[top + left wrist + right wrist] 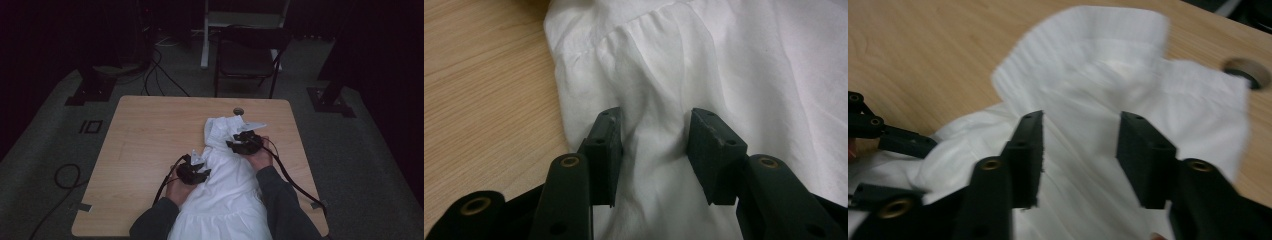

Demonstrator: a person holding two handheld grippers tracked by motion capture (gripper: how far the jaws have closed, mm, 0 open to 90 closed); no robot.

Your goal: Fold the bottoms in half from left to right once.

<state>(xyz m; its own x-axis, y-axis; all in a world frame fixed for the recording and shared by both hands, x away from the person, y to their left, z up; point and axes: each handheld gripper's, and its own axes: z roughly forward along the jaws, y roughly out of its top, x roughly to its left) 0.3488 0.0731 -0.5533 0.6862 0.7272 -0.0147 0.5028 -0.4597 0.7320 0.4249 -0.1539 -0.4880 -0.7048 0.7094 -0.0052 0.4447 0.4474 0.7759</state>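
Note:
A white garment (225,195) lies on the wooden table (150,140), running from the near edge up to a folded collar end (1098,65). My left gripper (654,145) sits at the garment's left edge (574,100). A raised fold of the cloth is bunched between its jaws, and both pads touch it. In the high view the left gripper (196,167) is near the garment's middle. My right gripper (1080,150) hovers over the upper part of the garment with its jaws apart and nothing pressed between them. The right gripper (245,141) is farther up the table.
A round cable hole (238,111) sits in the table just beyond the garment's far end. Bare wood lies to the left of the garment. A dark chair (247,55) stands behind the table. Cables trail from both grippers toward the near edge.

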